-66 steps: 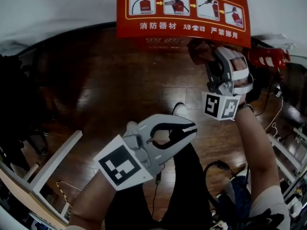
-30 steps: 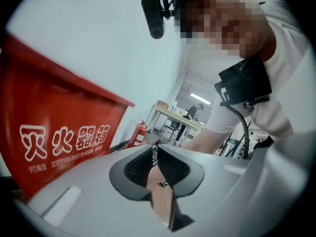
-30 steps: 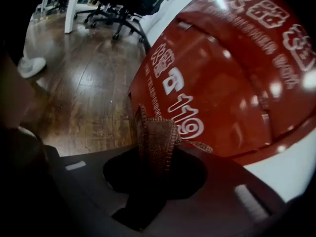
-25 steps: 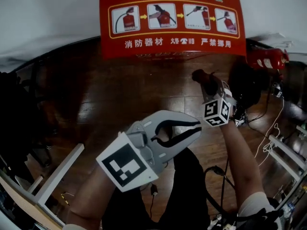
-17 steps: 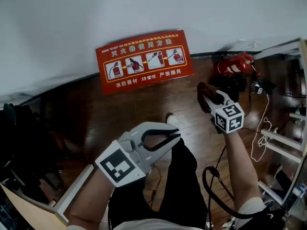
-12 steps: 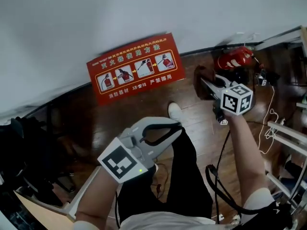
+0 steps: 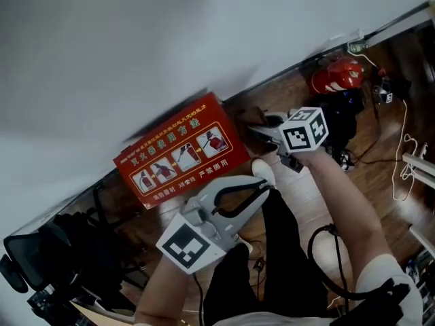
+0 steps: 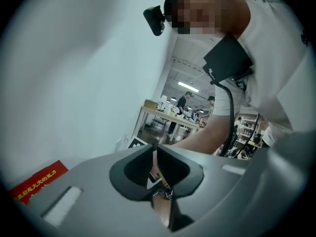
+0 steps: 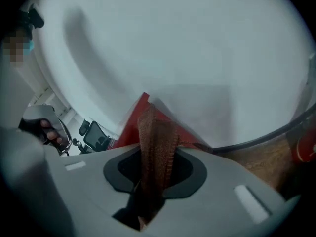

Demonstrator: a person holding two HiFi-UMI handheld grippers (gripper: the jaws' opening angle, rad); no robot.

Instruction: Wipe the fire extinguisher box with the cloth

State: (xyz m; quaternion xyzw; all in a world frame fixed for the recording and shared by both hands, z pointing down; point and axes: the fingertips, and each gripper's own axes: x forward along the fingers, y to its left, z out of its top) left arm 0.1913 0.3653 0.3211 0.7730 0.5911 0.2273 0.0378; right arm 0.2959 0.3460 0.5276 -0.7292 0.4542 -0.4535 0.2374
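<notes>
The red fire extinguisher box [image 7: 178, 153], with its printed instruction panel, stands against the white wall. My right gripper [image 7: 254, 129] is shut on a brown cloth [image 7: 249, 116] and hovers just off the box's upper right corner. In the right gripper view the cloth [image 9: 156, 137] sticks up between the jaws of the right gripper [image 9: 157, 158], with the red box [image 9: 132, 122] behind it. My left gripper [image 7: 264, 187] hangs lower, in front of the box, shut on nothing. In the left gripper view the left gripper [image 8: 154, 152] points away, and the box [image 8: 38, 180] shows at the lower left.
A red fire extinguisher [image 7: 337, 75] lies on the dark wooden floor [image 7: 306, 100] at the upper right, among black gear and cables [image 7: 401, 148]. A black office chair [image 7: 34, 263] stands at the lower left. The person's shoe [image 7: 262, 170] and legs are below the grippers.
The head view has pulled back and tilted, so the box has slid from top centre to the left. The right gripper with the cloth has come off the box front and now sits by its corner.
</notes>
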